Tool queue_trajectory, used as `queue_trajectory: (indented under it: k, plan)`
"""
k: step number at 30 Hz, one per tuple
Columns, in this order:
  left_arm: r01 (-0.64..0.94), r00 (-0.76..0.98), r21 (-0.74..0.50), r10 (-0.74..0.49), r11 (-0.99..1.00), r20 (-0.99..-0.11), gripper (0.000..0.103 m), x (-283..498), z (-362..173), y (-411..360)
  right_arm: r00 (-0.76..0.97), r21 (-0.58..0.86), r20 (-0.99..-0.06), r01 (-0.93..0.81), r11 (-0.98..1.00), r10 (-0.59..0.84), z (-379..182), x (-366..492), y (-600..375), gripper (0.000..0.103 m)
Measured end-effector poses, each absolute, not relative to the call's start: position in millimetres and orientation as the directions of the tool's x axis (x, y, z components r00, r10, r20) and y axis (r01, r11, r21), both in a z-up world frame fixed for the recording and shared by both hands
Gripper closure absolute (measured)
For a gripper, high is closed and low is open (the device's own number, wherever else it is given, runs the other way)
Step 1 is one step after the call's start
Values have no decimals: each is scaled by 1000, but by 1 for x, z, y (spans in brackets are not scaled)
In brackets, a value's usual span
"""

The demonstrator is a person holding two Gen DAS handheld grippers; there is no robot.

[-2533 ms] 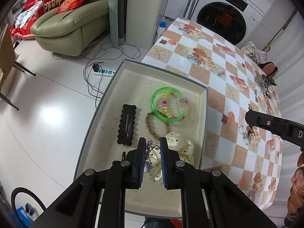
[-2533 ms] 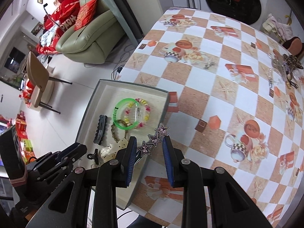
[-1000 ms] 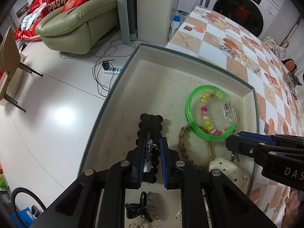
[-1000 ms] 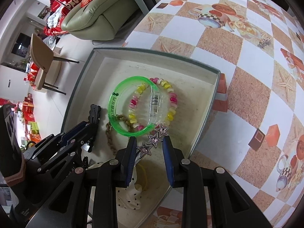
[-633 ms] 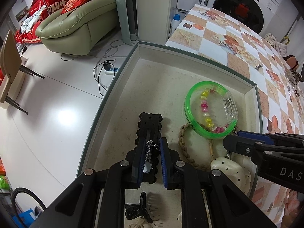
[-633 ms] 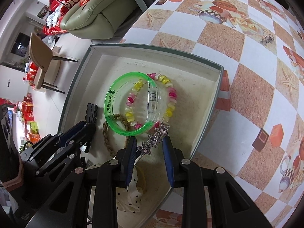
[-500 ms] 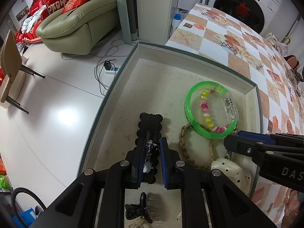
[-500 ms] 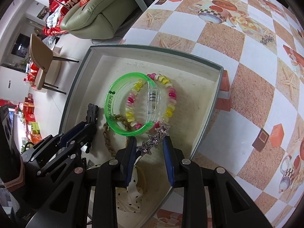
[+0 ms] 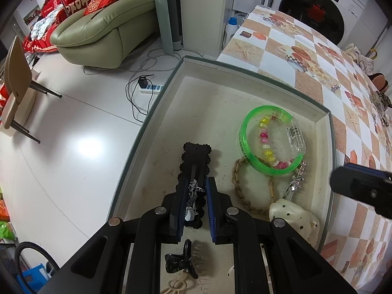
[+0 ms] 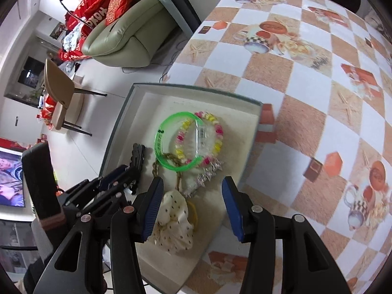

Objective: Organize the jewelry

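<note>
A shallow grey tray (image 9: 156, 103) holds jewelry: a green bangle (image 9: 247, 152) around a bead bracelet (image 9: 263, 138), a braided cord (image 9: 238, 188), a black hair clip (image 9: 194, 158) and a cream dotted scrunchie (image 9: 291, 210). My left gripper (image 9: 194, 196) is shut on a small silver trinket (image 9: 193, 193) just above the black clip. My right gripper (image 10: 192, 203) is open above the tray. A silver star hair pin (image 10: 208, 174) lies in the tray below the bangle, also in the left wrist view (image 9: 296, 180).
A small black claw clip (image 9: 181, 261) lies in the tray's near end. More jewelry (image 9: 379, 104) lies far off on the checked tablecloth (image 10: 306, 85). The tray's left side hangs by the table edge over the floor. A sofa (image 9: 103, 39) stands beyond.
My right gripper has opened and pulled back; the star hair pin it held now lies in the tray. My left gripper stays shut on the silver trinket over the black clip.
</note>
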State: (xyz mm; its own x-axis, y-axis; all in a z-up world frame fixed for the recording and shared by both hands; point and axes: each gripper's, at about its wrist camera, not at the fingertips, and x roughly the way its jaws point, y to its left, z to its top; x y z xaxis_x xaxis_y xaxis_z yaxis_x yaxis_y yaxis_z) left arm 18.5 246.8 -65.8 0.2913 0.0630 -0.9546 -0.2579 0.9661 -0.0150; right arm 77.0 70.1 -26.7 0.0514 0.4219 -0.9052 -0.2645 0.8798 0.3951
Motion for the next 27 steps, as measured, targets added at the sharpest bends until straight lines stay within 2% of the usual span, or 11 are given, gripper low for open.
queue_trajectory:
  k: [4,5,7,15,18,20,22,27]
  plan:
    - [-246,281,-3,69,969,-957,81,16,-66,245,55,383,-911,-249,890,408,-23,71,58,49]
    - [-245,279,-2,68,970,-958,57,16,-66,245,56,382,-912,-246,891,407,-23,70,59,49]
    - [-257,285,14,90,966,-954,16,14,-64,244,60,379,-913,-246,892,404,-21,67,55,49]
    - [-233,293,8,78,972,-953,16,11,-54,239,79,349,-923,-244,905,377,-14,60,45,49]
    - [-233,290,9,78,972,-954,16,8,-50,236,73,335,-930,-241,911,361,-14,59,44,39]
    - [-240,283,11,80,971,-956,15,5,-47,235,66,333,-932,-243,911,358,-13,56,44,36]
    - [-252,270,21,91,967,-958,0,1,-43,235,56,328,-934,-250,911,352,-12,53,44,29]
    - [-263,277,51,126,963,-952,0,-11,-27,234,47,313,-941,-257,914,335,-6,43,45,21]
